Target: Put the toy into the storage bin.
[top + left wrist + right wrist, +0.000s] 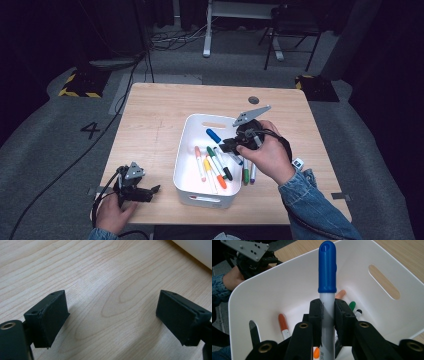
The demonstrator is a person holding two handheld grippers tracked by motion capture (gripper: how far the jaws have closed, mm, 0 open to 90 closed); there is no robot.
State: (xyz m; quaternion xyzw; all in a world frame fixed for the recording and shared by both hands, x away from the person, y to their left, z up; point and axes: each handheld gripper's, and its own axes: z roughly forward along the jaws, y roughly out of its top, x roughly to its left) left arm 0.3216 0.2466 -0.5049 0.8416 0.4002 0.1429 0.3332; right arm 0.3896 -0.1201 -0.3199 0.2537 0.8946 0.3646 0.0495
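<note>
— High view first: where are your hands?

— My right tongs [231, 145] sit a little right of the frame's centre, over the white bin [186, 145] in the middle of the bench [150, 125]. My left tongs [150, 191] are at the lower left, close to the near edge of the bench and apart from the bin.

— What are the right tongs doing?

— Gripping the blue-capped marker [327, 277]. In the right gripper view the right tongs [327, 320] are clamped on its white barrel from both sides, and the blue cap stands straight up the middle of the frame, above the pads. In the high view the blue-capped marker [214, 135] shows inside the bin's outline, towards the bin's upper right, cap pointing to the upper left.

— Is it resting on the bin floor?

— I cannot tell.

— What else is in the bin?

— Loose markers [212, 167] lying on the bottom: orange, yellow, green and black caps among them. In the right gripper view an orange one [283, 326] lies at the lower left, and a slot handle [384, 282] is cut in the wall at the upper right.

— And the left tongs?

— Wide open, gripping nothing. In the left gripper view the left tongs [112, 316] have only bare bench between them, with the white bin [197, 251] wall in the top right corner.
</note>
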